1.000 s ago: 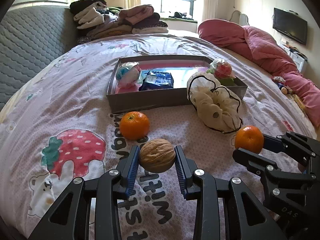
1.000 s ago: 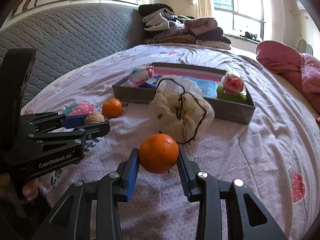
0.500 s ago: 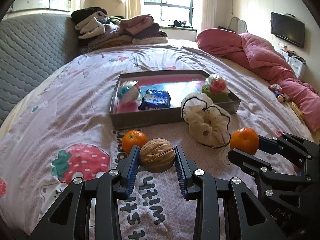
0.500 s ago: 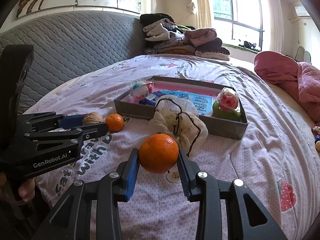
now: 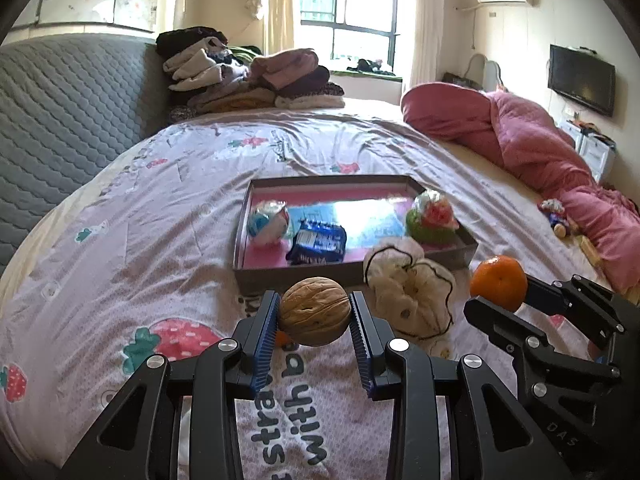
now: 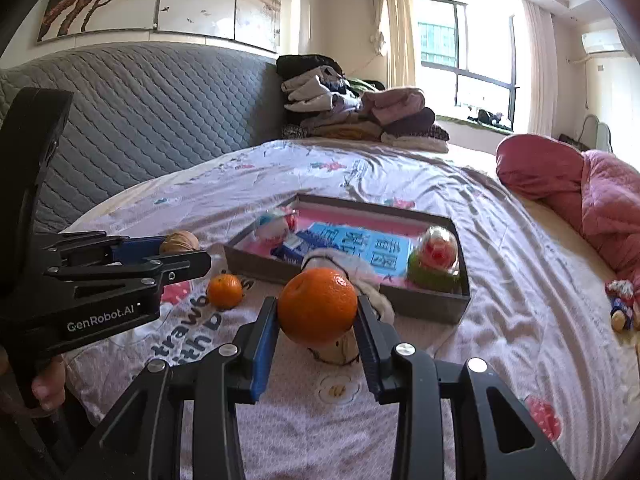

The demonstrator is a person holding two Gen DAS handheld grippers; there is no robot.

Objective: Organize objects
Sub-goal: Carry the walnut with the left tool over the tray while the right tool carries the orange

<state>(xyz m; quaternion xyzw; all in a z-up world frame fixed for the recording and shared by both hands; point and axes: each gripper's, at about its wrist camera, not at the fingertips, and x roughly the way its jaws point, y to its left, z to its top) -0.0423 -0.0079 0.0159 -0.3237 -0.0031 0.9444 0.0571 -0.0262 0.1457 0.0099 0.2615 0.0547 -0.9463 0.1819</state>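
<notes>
Left wrist view: the left gripper [image 5: 315, 312] sits at bottom centre, its blue pads clamped on a walnut [image 5: 315, 311] held above the bedsheet [image 5: 132, 216]. Just beyond it, at mid-frame, lies a grey tray [image 5: 440, 258] with a pink floor, holding a blue snack packet [image 5: 318, 241], a wrapped ball at its left and a wrapped red-and-green item [image 5: 434, 220] at its right. A cream drawstring pouch [image 5: 408, 292] rests against the tray's near wall. At right, the right gripper [image 5: 510, 294] is clamped on an orange [image 5: 499, 282]. In the right wrist view, that orange [image 6: 317, 305] fills the bottom centre between the fingers, and a second, smaller orange [image 6: 225, 291] lies on the sheet at left centre, near the tray's [image 6: 424, 304] corner.
</notes>
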